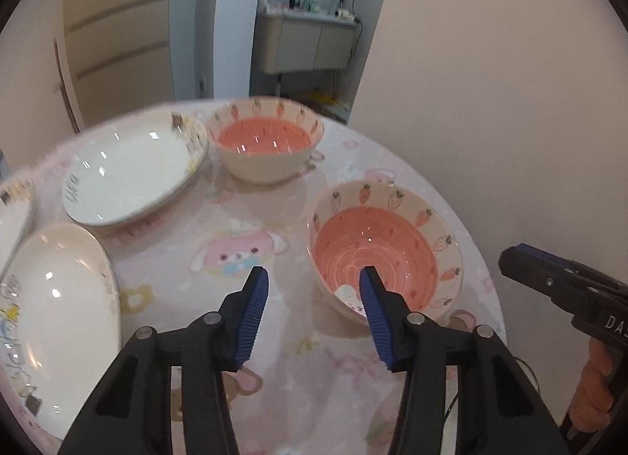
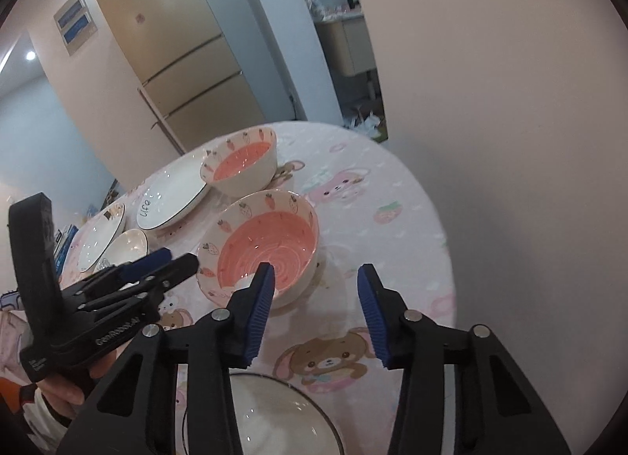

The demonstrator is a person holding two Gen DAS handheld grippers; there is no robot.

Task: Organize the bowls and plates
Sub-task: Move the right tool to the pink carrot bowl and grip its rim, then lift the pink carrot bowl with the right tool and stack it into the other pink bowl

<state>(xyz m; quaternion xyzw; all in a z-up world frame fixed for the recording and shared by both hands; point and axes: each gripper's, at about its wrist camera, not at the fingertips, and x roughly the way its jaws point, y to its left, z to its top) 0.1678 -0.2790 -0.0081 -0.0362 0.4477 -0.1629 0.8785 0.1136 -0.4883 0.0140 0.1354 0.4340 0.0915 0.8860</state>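
On the round table (image 1: 298, 388), white plates (image 1: 129, 168) line the left edge; two pink bowls (image 1: 386, 255), both unfilled, sit toward the right edge. Left gripper (image 1: 314, 278) and right gripper (image 2: 314, 274) hover with jaws spread, holding nothing.

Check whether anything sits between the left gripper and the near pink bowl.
Nothing visible blocks it. The left gripper hangs open just short of the near pink bowl, with only bare tablecloth between them. The white plates lie off to its left, the far pink bowl farther back.
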